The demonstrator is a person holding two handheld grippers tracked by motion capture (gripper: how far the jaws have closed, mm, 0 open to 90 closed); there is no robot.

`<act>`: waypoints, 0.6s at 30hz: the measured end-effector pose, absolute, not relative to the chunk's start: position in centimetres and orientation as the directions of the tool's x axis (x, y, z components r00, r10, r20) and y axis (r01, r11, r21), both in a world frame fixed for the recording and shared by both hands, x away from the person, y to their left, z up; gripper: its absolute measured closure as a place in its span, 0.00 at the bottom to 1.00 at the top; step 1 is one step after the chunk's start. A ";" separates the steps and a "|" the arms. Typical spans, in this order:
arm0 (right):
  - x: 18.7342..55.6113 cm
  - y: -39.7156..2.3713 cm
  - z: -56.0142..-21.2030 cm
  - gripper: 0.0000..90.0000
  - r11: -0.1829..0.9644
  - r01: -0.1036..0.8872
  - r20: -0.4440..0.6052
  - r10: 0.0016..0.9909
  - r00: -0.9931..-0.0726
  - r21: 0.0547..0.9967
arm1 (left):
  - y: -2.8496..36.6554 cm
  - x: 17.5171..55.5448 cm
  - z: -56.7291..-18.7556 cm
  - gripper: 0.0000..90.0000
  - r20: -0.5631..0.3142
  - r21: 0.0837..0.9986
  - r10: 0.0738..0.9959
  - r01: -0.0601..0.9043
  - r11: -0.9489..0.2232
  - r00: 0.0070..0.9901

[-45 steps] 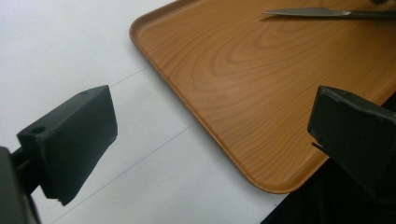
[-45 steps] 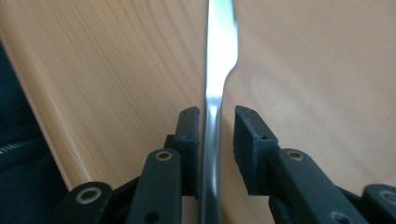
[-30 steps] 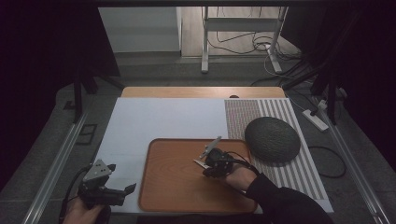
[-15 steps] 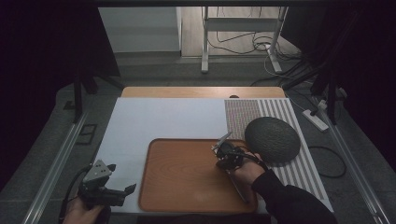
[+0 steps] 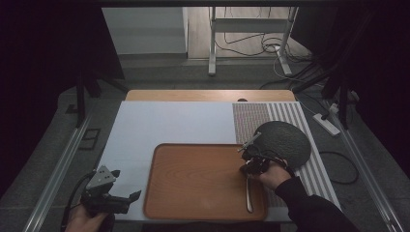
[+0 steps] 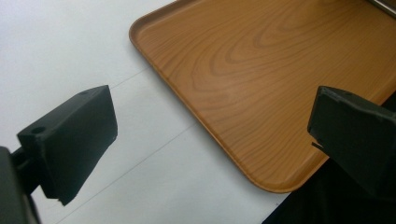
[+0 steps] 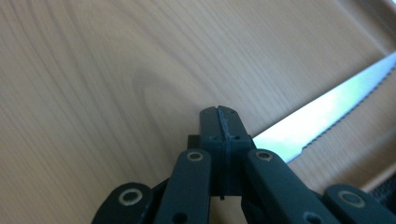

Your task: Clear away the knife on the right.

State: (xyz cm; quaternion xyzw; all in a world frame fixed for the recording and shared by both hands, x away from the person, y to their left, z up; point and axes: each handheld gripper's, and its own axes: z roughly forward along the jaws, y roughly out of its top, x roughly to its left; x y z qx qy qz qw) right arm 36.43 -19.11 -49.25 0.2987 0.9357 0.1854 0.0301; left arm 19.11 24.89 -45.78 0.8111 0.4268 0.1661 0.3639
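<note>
steel knife (image 7: 322, 116) sits clamped in your right gripper (image 7: 219, 116) over the wooden tray (image 5: 193, 193); next, lower it flat. left gripper (image 6: 210, 135) gapes wide.

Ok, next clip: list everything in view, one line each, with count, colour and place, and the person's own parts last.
Tray: one, brown wood grain, near middle of the white mat.
Knife: one, silver serrated blade, lying on the tray's right side under the right gripper.
Round plate: one, dark grey, on the striped mat right of the tray.
White mat: one, covers most of the table.
Striped mat: one, grey and white, right side.
Left gripper: one, black, open, near left corner.
Right gripper: one, black, shut on the knife.
</note>
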 end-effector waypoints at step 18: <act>35.3 -21.1 -49.1 1.00 0.767 0.547 0.104 0.547 -0.831 0.336 | 24.9 19.2 -45.8 0.02 -0.043 0.731 0.814 0.574 -0.370 0.579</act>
